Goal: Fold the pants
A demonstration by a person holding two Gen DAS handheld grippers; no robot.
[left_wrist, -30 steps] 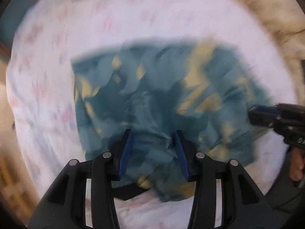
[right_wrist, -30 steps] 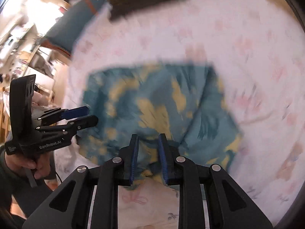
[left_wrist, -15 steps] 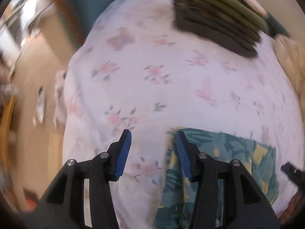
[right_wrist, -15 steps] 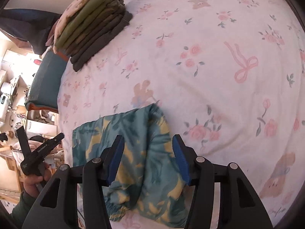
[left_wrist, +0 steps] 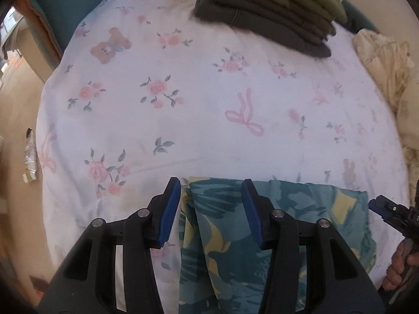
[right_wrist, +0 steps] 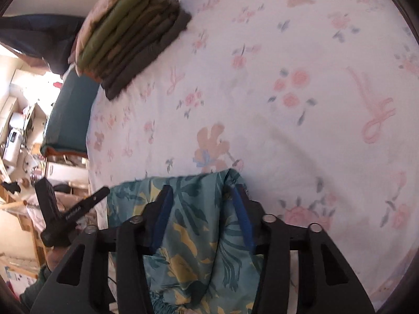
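Note:
The teal and yellow leaf-print pants (left_wrist: 288,225) lie folded on the floral bedsheet (left_wrist: 209,104), at its near edge. My left gripper (left_wrist: 211,209) is open over the pants' left corner, with its jaws wide apart and nothing between them. My right gripper (right_wrist: 200,209) is open over the pants (right_wrist: 193,235) at their right end, with the fabric lying under and between the jaws. The right gripper also shows at the right edge of the left wrist view (left_wrist: 392,212). The left gripper shows at the left of the right wrist view (right_wrist: 70,209).
A stack of folded olive and grey garments (left_wrist: 269,7) sits at the far side of the bed, also seen in the right wrist view (right_wrist: 131,34). A cream blanket (left_wrist: 387,65) lies at the right. The floor and furniture (right_wrist: 23,141) lie beyond the bed's left edge.
A second ago both grippers were close over the pants, the right one nearly shut on fabric. Both have opened and pulled back toward the near edge, and the views now tilt up across the bed.

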